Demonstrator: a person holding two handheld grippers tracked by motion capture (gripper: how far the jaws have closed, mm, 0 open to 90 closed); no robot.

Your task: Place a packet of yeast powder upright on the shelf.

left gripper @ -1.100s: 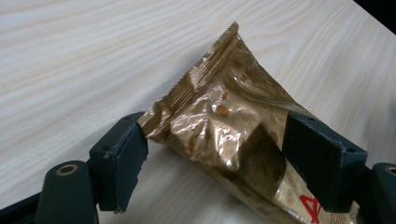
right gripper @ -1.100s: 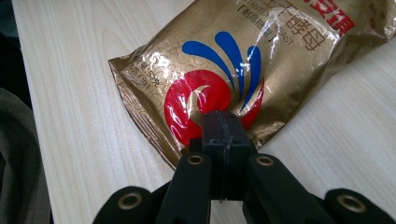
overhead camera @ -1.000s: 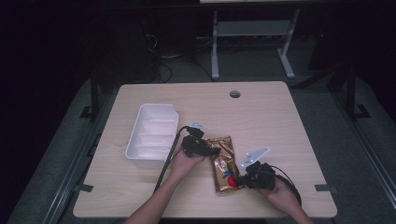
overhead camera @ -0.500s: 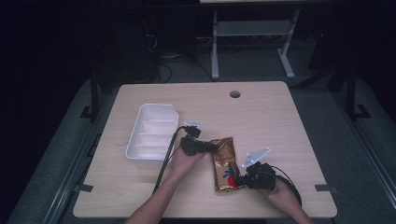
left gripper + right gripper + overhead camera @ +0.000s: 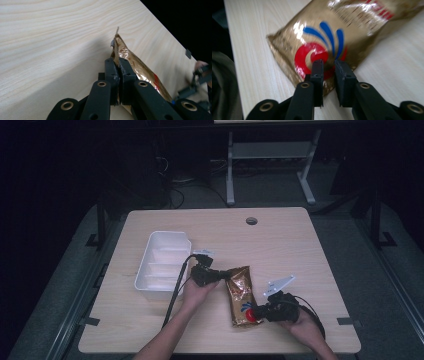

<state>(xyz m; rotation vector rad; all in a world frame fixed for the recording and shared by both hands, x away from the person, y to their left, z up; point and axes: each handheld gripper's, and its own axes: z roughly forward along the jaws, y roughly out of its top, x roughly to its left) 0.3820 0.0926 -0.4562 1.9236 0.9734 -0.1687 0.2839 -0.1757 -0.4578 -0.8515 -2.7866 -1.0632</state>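
A gold foil snack bag [image 5: 239, 290] with a red and blue emblem lies lengthwise on the wooden table [image 5: 300, 250], a little right of its middle. My left gripper [image 5: 224, 274] is shut on the bag's far top seam. In the left gripper view that seam [image 5: 117, 42] sticks up between the closed jaws of the left gripper [image 5: 117, 62]. My right gripper [image 5: 256, 314] holds the bag's near end at the red circle. In the right gripper view the right gripper [image 5: 328, 62] stands with its jaws nearly together, pinching the edge of the bag [image 5: 342, 32].
A white compartment tray [image 5: 150, 250] sits left of the bag, close to my left hand. A round cable hole [image 5: 251, 221] is near the table's far edge. The table's front edge runs just below my right hand. A metal frame [image 5: 270, 155] stands on the floor behind.
The left gripper has shifted slightly left with the bag's top, and the bag now lies straighter between the two grippers. The right gripper has barely moved.
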